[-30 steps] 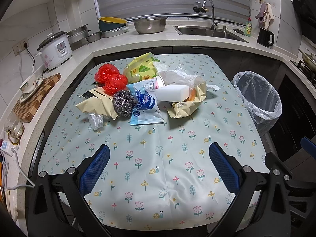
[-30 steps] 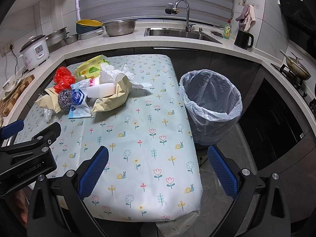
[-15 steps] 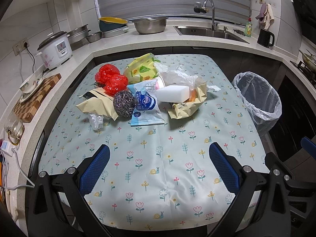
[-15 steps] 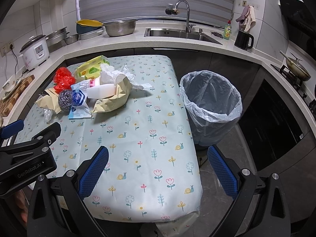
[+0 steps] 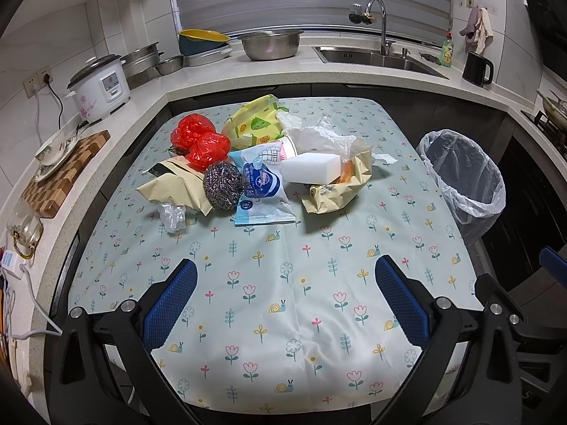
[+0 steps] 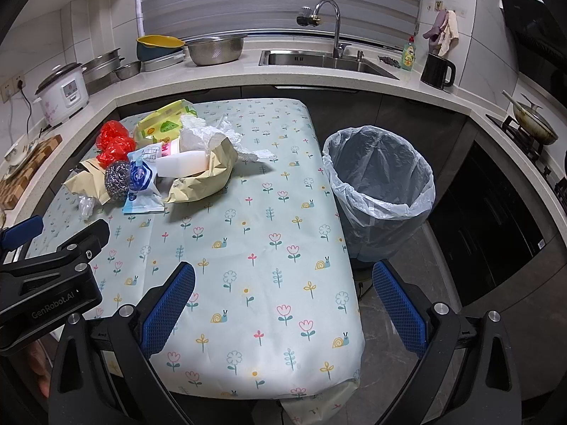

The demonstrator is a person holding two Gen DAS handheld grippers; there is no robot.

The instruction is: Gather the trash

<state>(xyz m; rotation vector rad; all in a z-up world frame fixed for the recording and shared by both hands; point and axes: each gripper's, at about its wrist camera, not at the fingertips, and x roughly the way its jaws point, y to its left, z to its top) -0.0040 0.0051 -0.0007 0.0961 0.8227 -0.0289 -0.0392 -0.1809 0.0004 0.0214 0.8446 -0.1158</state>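
- Left gripper [image 5: 285, 299] and right gripper [image 6: 283, 301]: both spread wide, empty, above bare flowered tablecloth [image 5: 283, 318].
- Further away: heap of crumpled wrappers and bags [image 5: 262, 163] at table's far-left part.
- Beside table's right edge: plastic-lined round bin [image 6: 381, 191], empty.
- Risk: thin slippery wrappers, easily dropped before bin.

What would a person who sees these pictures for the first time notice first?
First, the heap of trash in the far half of the flowered tablecloth, with two bright red bags at its left and a white foam block in the middle. Next, the bin lined with a clear bag, which stands on the floor beside the table's right edge. Both the left gripper and the right gripper are open, holding nothing.
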